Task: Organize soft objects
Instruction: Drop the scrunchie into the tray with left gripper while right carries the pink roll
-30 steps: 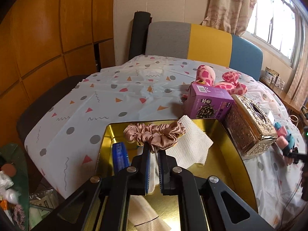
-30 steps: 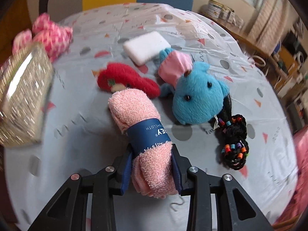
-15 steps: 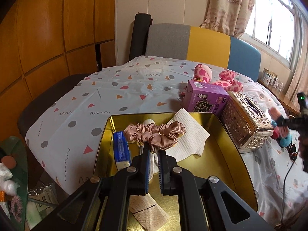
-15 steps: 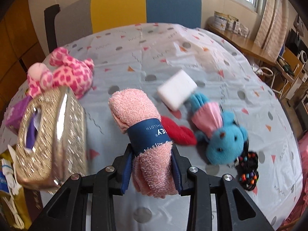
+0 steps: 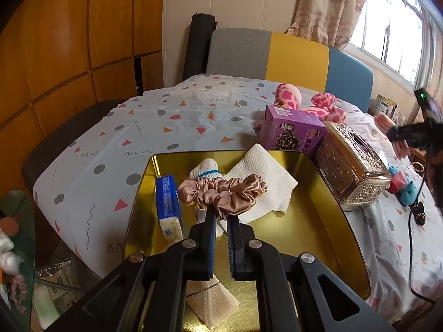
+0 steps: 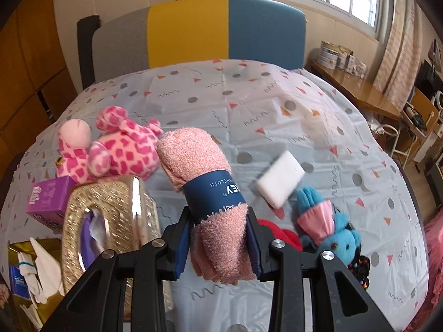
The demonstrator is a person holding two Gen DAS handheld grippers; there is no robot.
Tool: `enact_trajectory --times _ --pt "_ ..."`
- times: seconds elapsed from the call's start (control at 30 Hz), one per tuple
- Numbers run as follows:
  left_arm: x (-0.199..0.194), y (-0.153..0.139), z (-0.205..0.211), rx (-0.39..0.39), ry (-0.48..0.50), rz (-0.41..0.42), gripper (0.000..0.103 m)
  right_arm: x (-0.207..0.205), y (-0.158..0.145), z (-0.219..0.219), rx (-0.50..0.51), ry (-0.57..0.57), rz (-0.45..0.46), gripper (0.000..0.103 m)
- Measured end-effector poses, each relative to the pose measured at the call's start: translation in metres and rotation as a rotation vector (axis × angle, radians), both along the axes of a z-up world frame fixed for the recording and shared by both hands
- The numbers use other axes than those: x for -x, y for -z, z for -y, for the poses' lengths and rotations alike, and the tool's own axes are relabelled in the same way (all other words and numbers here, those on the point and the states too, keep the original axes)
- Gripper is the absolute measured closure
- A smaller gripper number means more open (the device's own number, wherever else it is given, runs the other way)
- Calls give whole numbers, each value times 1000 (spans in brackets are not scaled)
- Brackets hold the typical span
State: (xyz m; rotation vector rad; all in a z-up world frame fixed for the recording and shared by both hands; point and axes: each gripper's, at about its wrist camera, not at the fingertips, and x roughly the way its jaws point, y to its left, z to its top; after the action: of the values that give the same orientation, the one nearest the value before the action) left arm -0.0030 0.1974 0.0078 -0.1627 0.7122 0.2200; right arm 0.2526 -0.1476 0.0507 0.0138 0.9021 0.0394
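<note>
While the left gripper [image 5: 221, 217] pinches the satin scrunchie [image 5: 221, 192] over the gold tray [image 5: 326, 207], the right gripper [image 6: 218, 238] clamps the rolled pink washcloth [image 6: 199, 171] above the counter [image 6: 249, 105], to the right of the tray. Judgement: carry the roll over the ornate tissue box [image 6: 110, 221] beside the tray, clear of its lid; release only low inside the tray, next to the white paper towel [image 5: 265, 177].

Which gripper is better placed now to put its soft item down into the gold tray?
Left. The left gripper holds the satin scrunchie right over the gold tray. The right gripper holds the pink washcloth above the tablecloth, beyond the tissue box.
</note>
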Motion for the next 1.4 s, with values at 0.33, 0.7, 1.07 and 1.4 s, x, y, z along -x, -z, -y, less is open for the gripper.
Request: enact_trajectory --times 0.33,0.7,1.07,1.4 --pt "4 15 13 19 28 -38 95 -8 -31 -58 -15 -87 60 68" --pt "4 26 14 43 22 -59 95 2 -39 -144 -48 -259 68 68" --pt "5 29 9 55 8 -74 94 39 -27 -214 -66 -471 45 68" --pt "8 28 10 51 2 -67 94 88 -7 -233 -96 -589 11 68"
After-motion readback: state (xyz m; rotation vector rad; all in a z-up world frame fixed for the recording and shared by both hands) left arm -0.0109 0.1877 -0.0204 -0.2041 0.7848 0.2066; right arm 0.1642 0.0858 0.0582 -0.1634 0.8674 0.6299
